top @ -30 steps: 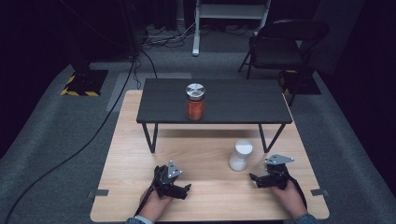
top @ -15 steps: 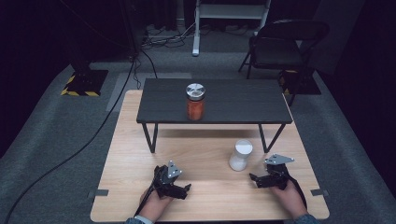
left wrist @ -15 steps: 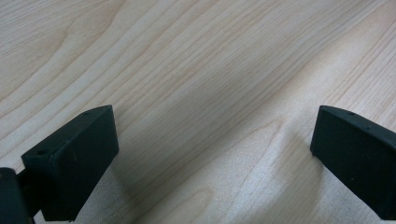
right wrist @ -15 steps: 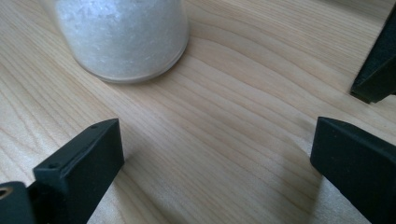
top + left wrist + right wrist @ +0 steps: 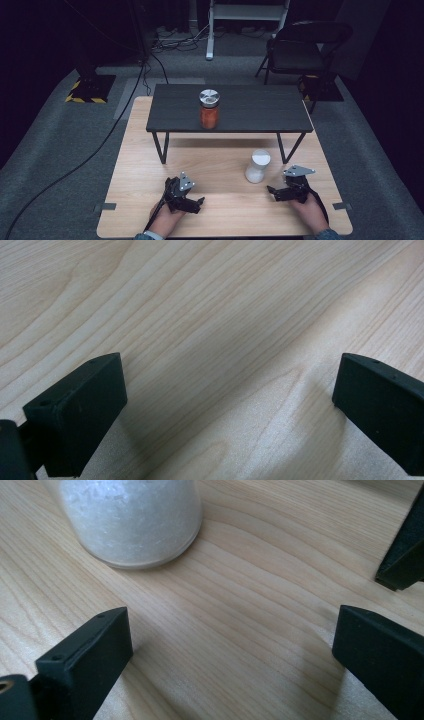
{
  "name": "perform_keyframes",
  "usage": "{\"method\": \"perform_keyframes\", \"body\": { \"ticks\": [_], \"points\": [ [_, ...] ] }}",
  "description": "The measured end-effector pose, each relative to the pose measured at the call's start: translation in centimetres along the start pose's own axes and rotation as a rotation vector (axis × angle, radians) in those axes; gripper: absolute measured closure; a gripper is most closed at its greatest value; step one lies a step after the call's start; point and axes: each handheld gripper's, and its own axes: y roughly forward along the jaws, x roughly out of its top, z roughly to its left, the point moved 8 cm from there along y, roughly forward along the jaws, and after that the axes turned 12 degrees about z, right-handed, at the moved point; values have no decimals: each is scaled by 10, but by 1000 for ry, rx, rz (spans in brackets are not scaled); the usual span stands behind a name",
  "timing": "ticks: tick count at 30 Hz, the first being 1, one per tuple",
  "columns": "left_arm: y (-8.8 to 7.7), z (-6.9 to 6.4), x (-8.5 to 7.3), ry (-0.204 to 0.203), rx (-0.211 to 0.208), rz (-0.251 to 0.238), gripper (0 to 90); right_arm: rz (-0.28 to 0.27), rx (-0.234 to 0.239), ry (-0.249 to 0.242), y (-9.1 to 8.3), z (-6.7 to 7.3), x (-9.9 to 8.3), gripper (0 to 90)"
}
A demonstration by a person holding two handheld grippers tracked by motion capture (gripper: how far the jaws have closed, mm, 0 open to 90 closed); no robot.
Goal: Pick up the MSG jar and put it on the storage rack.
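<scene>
My right gripper (image 5: 274, 192) rests low on the wooden table (image 5: 220, 220) with its jaws spread wide and nothing between them. The white jar (image 5: 257, 166) stands upright just ahead of those jaws and a little toward the left one; in the right gripper view its rounded base (image 5: 132, 522) sits beyond the left fingertip, near it but not touching. My left gripper (image 5: 199, 202) is well apart from the jar, jaws likewise released over bare wood (image 5: 220, 340), holding nothing.

I judge the jar to be clear glass or stiff plastic packed with white grains, salt or sugar perhaps; the picture is too soft for me to say which. Full like that, it should feel fairly heavy for its size, rigid under the pads, and smooth enough to slip if I pinch lightly. If it is glass, a knock against the black shelf leg (image 5: 287, 150) to the right of my jaws could chip it. I would take it across the straight wall, about halfway up, below the white lid (image 5: 260, 158), with one jaw on each side, squeezing squarely so it stays upright.

Farther ahead, well beyond my reach for now, an orange jar (image 5: 209, 112) with a metal lid stands on the black shelf (image 5: 260, 107).
</scene>
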Motion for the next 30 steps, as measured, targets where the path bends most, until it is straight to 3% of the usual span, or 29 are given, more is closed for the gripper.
{"method": "perform_keyframes", "body": {
  "ticks": [30],
  "points": [
    [0, 0, 0, 1, -1, 1, 5, 7, -16, 24, 0, 3, 0, 4]
  ]
}}
